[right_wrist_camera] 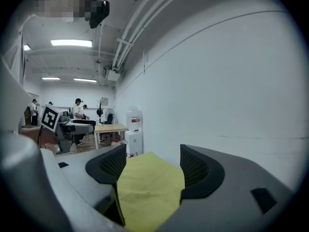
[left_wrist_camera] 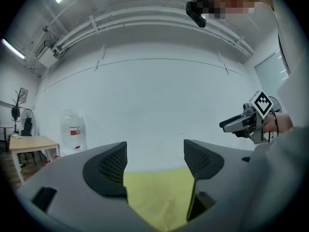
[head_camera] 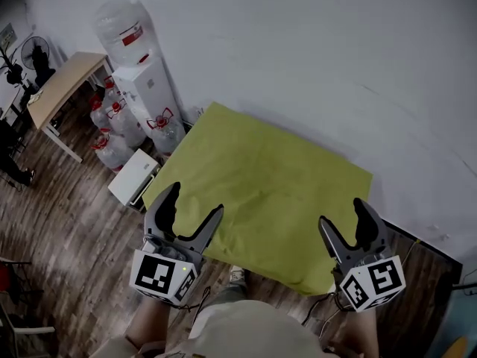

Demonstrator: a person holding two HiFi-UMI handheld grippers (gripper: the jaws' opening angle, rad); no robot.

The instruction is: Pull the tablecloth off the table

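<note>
A white wall (head_camera: 335,51) and dark wood floor (head_camera: 67,230) frame a small table that cannot itself be seen, since the yellow-green tablecloth (head_camera: 261,177) covers it completely at the centre of the head view. A dispenser (head_camera: 149,80) and a cluster of bottles (head_camera: 115,129) stand at 10 o'clock from the cloth, and a desk (head_camera: 63,88) lies further out the same way. By the look of things the task has not begun: the cloth is still spread flat across the tabletop, draped over every edge, with nothing gathered or lifted. The left gripper (head_camera: 195,200) hangs at the cloth's 7 o'clock with its jaws spread wide and nothing between them, and it does not appear to be touching the fabric. The right gripper (head_camera: 343,213) hangs at 5 o'clock, likewise agape and empty, just short of the near hem. What seems to remain is all of it: reaching the near edge, pinching it on both sides and drawing the cloth away. The fabric looks thin and soft, mostly smooth with faint creases, slightly smudged in the right gripper view, and its near corner droops in a loose fold at 5 o'clock
</note>
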